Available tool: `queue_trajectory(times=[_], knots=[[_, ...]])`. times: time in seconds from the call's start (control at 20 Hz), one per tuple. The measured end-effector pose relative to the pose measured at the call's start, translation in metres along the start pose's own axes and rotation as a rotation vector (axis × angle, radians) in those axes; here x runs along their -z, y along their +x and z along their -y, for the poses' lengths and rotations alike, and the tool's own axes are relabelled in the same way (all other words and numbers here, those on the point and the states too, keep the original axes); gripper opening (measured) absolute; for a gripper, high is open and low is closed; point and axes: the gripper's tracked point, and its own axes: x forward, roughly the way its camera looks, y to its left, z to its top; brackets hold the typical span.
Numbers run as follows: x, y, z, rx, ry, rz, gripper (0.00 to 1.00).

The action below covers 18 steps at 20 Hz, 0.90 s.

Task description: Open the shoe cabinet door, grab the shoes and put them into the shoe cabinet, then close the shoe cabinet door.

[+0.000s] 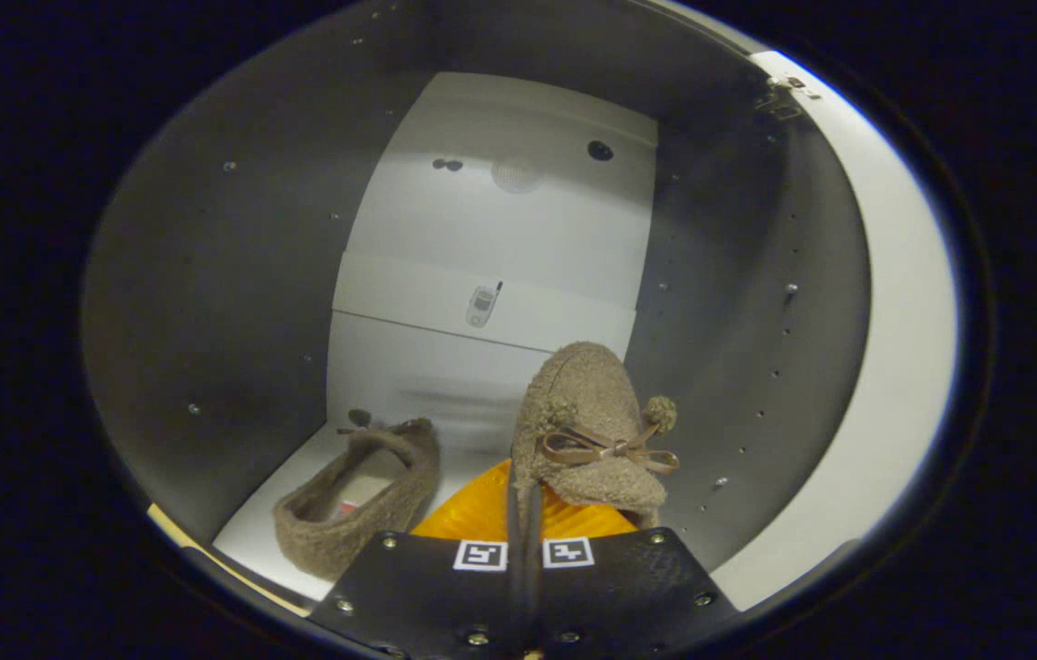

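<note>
Gripper view: tongs [525, 513] clenched on heel rim of fuzzy brown bow-topped slipper [591, 431], held inside white shoe cabinet [885, 367]; its mate [362, 500] lies on cabinet floor by left wall. Soft, light, squashy; rim pinch looks best.

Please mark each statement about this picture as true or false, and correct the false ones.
1. The hand-held gripper is shut on a fuzzy brown shoe. True.
2. The other shoe still lies outside the cabinet. False: it already rests on the cabinet floor, beside the fingers.
3. The held shoe carries a ribbon bow. True.
4. The held shoe is already set down flat beside the other shoe. False: it is gripped by its edge between the fingers and hangs above the floor.
5. The cabinet's side walls show rows of small holes or pins. True.
</note>
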Motion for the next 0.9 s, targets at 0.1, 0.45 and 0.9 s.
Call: queue_trajectory(times=[0.1, 0.45, 0.9], knots=[[0.007, 0.016, 0.000, -0.006, 0.006, -0.016, 0.00], [0.018, 0.042, 0.002, -0.011, -0.006, -0.032, 0.03], [0.028, 0.049, 0.005, -0.002, 0.003, -0.061, 0.12]])
